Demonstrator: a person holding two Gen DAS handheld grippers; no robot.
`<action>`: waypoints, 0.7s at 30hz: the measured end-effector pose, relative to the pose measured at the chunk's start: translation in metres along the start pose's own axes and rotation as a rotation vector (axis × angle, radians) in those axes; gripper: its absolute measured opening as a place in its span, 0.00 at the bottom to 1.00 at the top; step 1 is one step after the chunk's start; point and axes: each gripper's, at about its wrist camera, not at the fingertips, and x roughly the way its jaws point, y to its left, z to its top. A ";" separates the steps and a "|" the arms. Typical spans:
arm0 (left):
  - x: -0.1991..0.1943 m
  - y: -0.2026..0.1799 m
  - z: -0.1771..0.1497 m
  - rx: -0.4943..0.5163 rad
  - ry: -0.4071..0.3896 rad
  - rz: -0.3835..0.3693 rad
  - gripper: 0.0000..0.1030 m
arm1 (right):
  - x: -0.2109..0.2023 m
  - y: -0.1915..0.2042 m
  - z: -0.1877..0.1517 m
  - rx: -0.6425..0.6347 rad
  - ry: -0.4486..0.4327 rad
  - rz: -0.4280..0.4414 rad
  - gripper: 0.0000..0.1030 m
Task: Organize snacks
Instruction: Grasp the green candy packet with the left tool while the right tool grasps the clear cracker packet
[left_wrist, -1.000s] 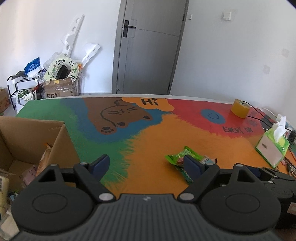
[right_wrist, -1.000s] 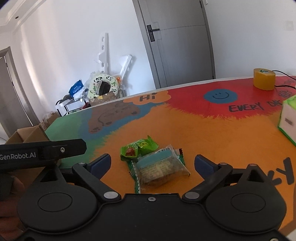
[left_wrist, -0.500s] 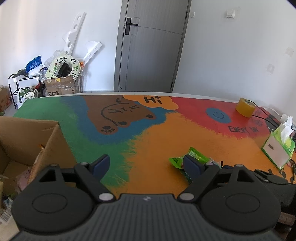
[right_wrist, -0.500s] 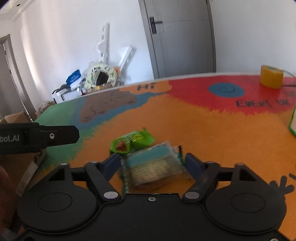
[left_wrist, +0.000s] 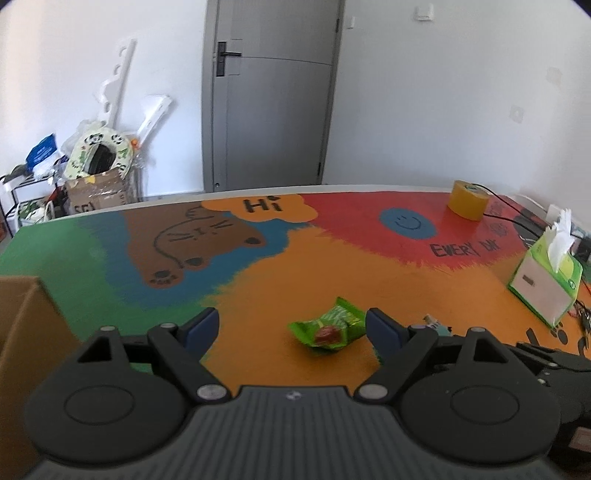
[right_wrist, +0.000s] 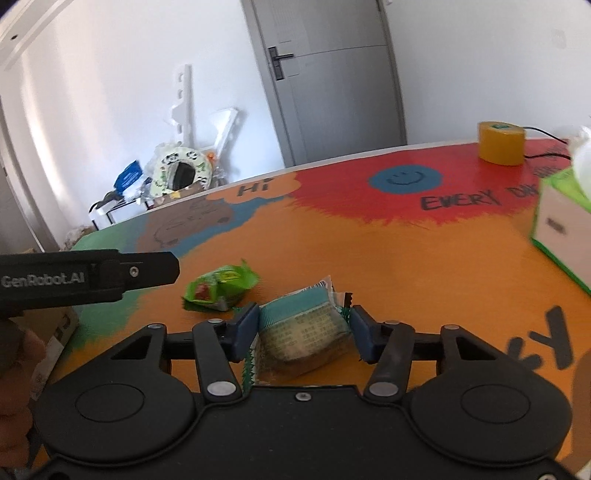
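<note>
On the painted table (right_wrist: 406, 258), right hand-held gripper (right_wrist: 302, 332) now closed around the teal snack pack (right_wrist: 303, 328), left hand-held gripper (left_wrist: 291, 328) still wide open.

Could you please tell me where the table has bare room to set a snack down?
The widest bare stretch is the orange patch between the green candy wrapper and the green-and-white tissue box. The green and brown area between the cardboard box and the "Hi" lettering is bare too. It is crowded around the clear teal-striped cake packet.
</note>
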 end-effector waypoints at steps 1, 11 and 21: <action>0.003 -0.003 0.000 0.008 0.001 -0.002 0.84 | -0.002 -0.003 0.000 0.004 -0.004 -0.014 0.52; 0.037 -0.019 -0.004 0.051 0.034 -0.016 0.83 | -0.006 -0.029 0.003 0.050 -0.007 -0.092 0.58; 0.057 -0.019 -0.011 0.068 0.058 -0.016 0.57 | -0.001 -0.013 0.002 -0.033 0.008 -0.076 0.80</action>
